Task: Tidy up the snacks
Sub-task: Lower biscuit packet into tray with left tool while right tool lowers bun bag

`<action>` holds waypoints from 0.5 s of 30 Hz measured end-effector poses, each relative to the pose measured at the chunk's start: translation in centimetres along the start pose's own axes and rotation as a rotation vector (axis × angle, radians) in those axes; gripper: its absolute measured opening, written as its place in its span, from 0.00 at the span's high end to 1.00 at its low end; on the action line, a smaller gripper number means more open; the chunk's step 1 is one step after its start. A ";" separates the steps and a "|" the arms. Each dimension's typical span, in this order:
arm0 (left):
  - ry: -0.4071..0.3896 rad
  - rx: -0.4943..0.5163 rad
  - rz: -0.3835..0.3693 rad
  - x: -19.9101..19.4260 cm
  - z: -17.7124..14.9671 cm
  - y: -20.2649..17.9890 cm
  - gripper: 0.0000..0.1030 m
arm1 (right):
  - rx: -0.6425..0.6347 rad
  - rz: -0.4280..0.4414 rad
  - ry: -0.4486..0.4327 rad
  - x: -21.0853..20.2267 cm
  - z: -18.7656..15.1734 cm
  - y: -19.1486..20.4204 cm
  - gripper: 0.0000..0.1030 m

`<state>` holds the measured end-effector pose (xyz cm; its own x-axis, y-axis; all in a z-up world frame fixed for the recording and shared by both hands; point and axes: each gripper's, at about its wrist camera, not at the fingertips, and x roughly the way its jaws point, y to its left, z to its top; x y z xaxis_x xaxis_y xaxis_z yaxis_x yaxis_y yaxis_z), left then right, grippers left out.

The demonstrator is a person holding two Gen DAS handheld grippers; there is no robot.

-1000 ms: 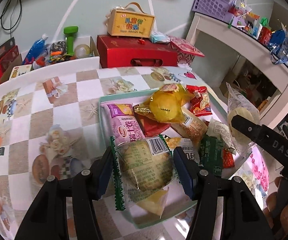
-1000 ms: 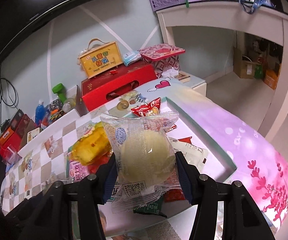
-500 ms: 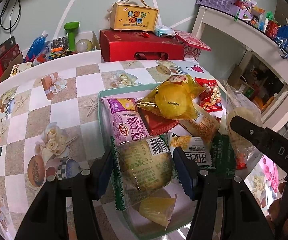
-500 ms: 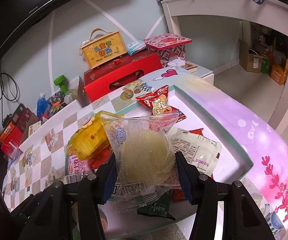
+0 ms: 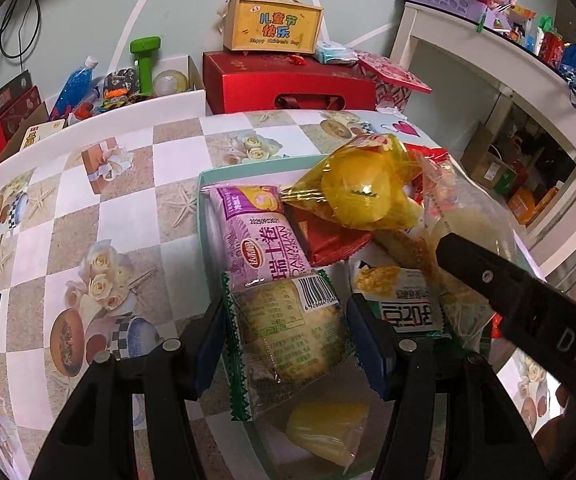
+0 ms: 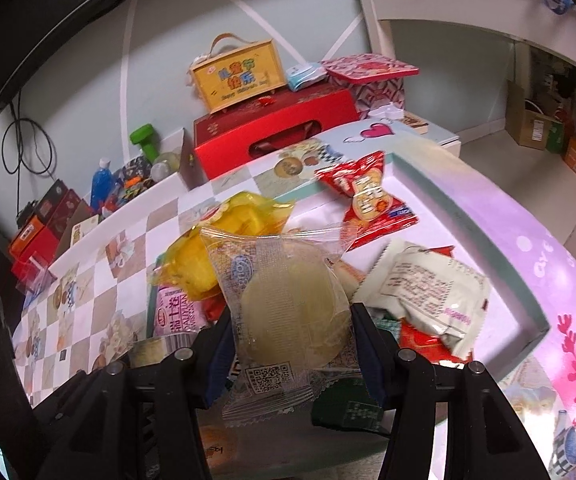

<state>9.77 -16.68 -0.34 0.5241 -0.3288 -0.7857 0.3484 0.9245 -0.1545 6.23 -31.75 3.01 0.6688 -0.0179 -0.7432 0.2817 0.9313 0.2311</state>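
Snack packets held over a shallow tray, near to far. Nearest, the left gripper point(image 5: 286, 340) has its jaws closed across the middle of a green-edged pastry packet point(image 5: 288, 336), and the right gripper point(image 6: 292, 352) has its jaws closed on a clear-wrapped round cake point(image 6: 292, 312); both packets hang just above the heap. Judged by look, each is light, with a slippery film wrapper and a soft, crushable filling, so hold is best taken across the wide middle, as here, with gentle pressure; the crimped end seams would slip or tear. Below the left jaws a small yellow packet point(image 5: 328, 436) lies at the near end of the mint-rimmed tray point(image 5: 204, 176). The tray rests on the chequered desk point(image 5: 88, 216) and holds, going farther, a purple roll packet point(image 5: 260, 240) at left, a white packet point(image 6: 424, 296) at right, a yellow wrapped bun point(image 5: 360, 192) on top of the heap, and a red packet point(image 6: 368, 196) at the far end. Beyond the desk a red gift box point(image 5: 288, 88) carries a yellow carry-box point(image 5: 274, 28)
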 end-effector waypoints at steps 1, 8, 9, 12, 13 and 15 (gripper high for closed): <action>0.002 -0.001 0.002 0.1 0.0 0.1 0.40 | -0.005 0.002 0.007 0.3 -0.1 0.2 0.44; 0.009 0.008 -0.002 0.5 0.0 -0.1 0.40 | -0.020 -0.003 0.021 1.0 -0.4 0.6 0.43; 0.010 0.010 -0.001 0.6 -0.1 -0.2 0.40 | -0.020 -0.001 0.025 1.1 -0.4 0.6 0.43; 0.010 0.007 -0.005 0.7 -0.1 -0.1 0.40 | -0.027 -0.004 0.026 1.4 -0.5 0.8 0.43; 0.010 0.007 -0.007 0.8 -0.1 -0.1 0.40 | -0.028 -0.003 0.025 1.4 -0.4 0.8 0.43; 0.011 0.009 -0.007 0.9 -0.1 -0.1 0.40 | -0.029 -0.002 0.026 1.5 -0.4 0.8 0.43</action>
<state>10.15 -17.01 -1.11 0.5134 -0.3330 -0.7909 0.3587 0.9205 -0.1547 7.18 -30.86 1.78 0.6500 -0.0106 -0.7599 0.2627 0.9414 0.2116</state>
